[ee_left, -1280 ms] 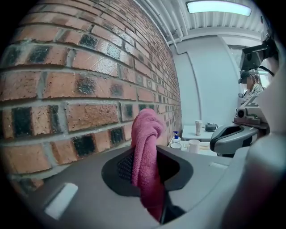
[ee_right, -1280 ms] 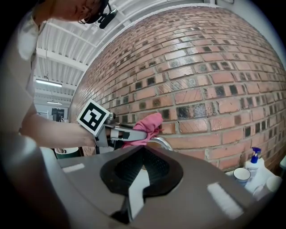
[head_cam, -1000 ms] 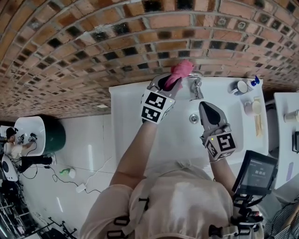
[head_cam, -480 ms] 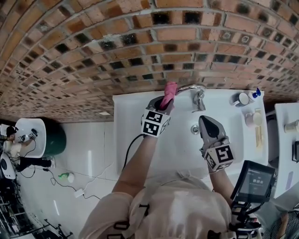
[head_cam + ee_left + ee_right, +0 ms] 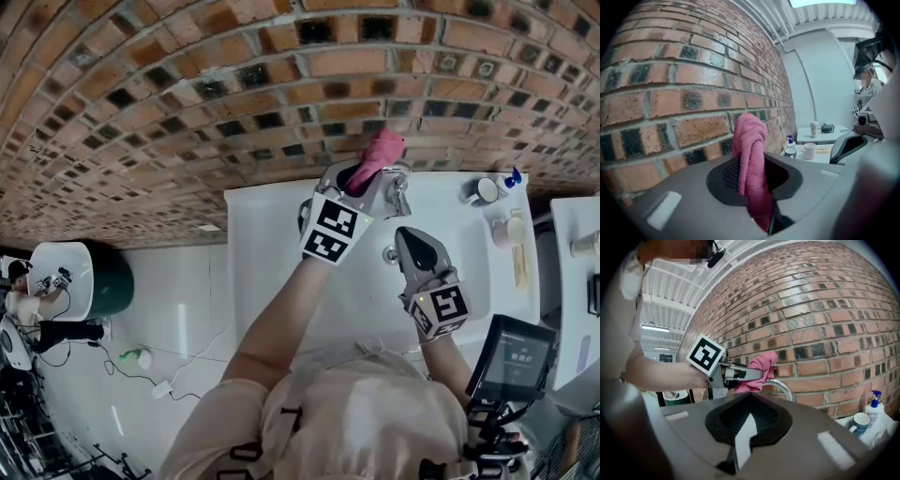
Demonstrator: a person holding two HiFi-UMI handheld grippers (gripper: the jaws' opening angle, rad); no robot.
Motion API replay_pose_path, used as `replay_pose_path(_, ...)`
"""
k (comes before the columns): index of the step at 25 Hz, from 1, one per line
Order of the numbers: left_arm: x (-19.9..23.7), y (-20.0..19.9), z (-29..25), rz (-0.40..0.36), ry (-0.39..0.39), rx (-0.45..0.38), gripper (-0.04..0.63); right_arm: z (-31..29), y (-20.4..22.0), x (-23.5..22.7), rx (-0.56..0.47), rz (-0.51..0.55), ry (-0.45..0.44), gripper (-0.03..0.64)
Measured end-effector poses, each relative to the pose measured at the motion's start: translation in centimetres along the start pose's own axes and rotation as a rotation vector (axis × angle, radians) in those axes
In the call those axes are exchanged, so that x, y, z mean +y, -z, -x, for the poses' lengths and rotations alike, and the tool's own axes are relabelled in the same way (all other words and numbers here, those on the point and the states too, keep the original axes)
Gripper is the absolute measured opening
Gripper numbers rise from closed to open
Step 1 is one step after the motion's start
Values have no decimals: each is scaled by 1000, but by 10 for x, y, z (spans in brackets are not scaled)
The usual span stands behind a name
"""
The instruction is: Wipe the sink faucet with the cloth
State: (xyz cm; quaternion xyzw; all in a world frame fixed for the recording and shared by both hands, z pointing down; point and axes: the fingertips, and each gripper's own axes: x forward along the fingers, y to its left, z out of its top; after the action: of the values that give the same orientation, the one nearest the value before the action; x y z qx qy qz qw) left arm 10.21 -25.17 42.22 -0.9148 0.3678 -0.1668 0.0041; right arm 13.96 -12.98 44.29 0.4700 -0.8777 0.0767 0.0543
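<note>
A: Where is the cloth?

B: The pink cloth (image 5: 751, 159) is clamped in the left gripper (image 5: 360, 180). The jaws press on it from both sides. Its bunched end sticks out past the tips, toward the brick wall (image 5: 187, 84).

A: And how does it sit to the faucet?

B: In the right gripper view it lies over the top of the curved spout of the faucet (image 5: 785, 388) and looks to touch it. In the head view that spot is at the back of the sink (image 5: 272, 253), just under the wall.

A: What about the right gripper?

B: The right gripper (image 5: 411, 236) has its jaws together with nothing between them. It hangs over the basin, just beside the drain (image 5: 387, 253), and points at the faucet but stays apart from it.

A: Anything else around?

B: A mug (image 5: 482, 191) and a blue-capped bottle (image 5: 511, 172) stand at the sink's right rear corner. A dark screen (image 5: 514, 356) shows at the person's right side.
</note>
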Motion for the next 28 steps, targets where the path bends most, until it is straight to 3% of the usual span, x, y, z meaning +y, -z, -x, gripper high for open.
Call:
replay_pose_path(8,15,34,15,59,-48,15,74,-3,-6,-1,7,10,12,-6)
replay_pose_path(14,24,92,25,150,-78,127,72,-11,-7,3,6,11,-7,-6)
replay_pose_path(17,24,108,33,217,-87,144,72,-13,-8,5,8,20,-13,-6)
replay_pose_path(19,28,101,41,236,-107,105,72,-14,-9,7,4,35,-14,-6)
replay_pose_path(22,26,55,46,208,-109,-19,72,-13,-11,4,-2,56,-10,-6)
replay_pose_path(25,5,-1,35,149,-37,-112,72,-14,-14,-3,-3,82,0,-6)
replay_pose_path(28,-20,-26,16,79,36,-111,72,-16,-18,-6,-5,120,6,-6)
